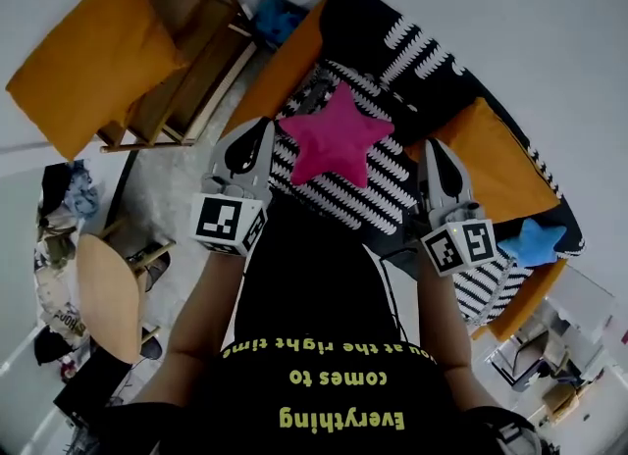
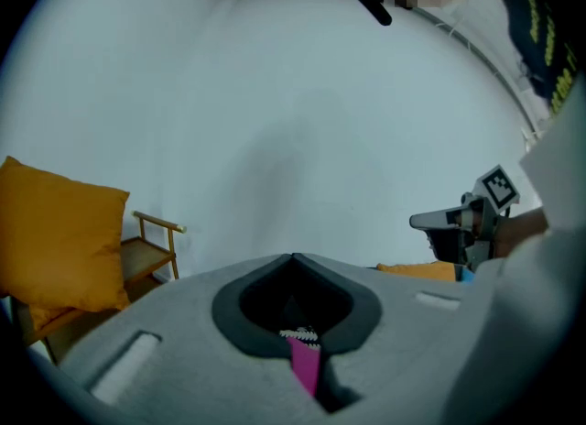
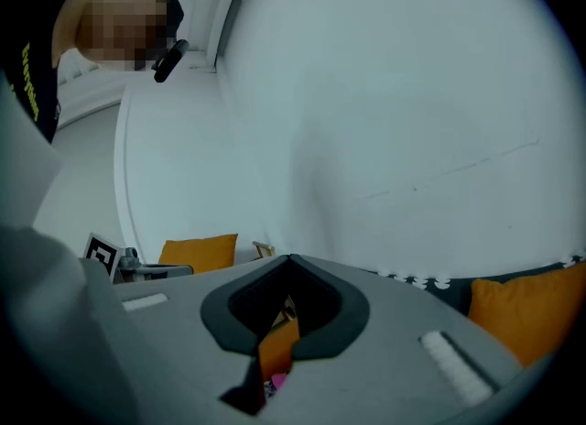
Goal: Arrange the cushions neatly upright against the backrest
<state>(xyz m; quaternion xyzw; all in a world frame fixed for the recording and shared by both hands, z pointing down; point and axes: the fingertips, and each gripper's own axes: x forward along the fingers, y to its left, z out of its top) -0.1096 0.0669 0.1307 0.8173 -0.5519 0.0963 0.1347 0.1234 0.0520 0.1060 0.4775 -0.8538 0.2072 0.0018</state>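
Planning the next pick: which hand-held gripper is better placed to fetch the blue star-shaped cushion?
Right. The right hand-held gripper is nearer the blue star-shaped cushion; the left hand-held gripper lies beyond the pink star-shaped cushion. Both are shut, so it likely needs opening first.

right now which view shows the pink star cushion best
The head view: the whole pink star cushion shows, lying against the striped cushion. The left gripper view catches only a pink sliver past its jaws; the right gripper view, a tiny pink speck.
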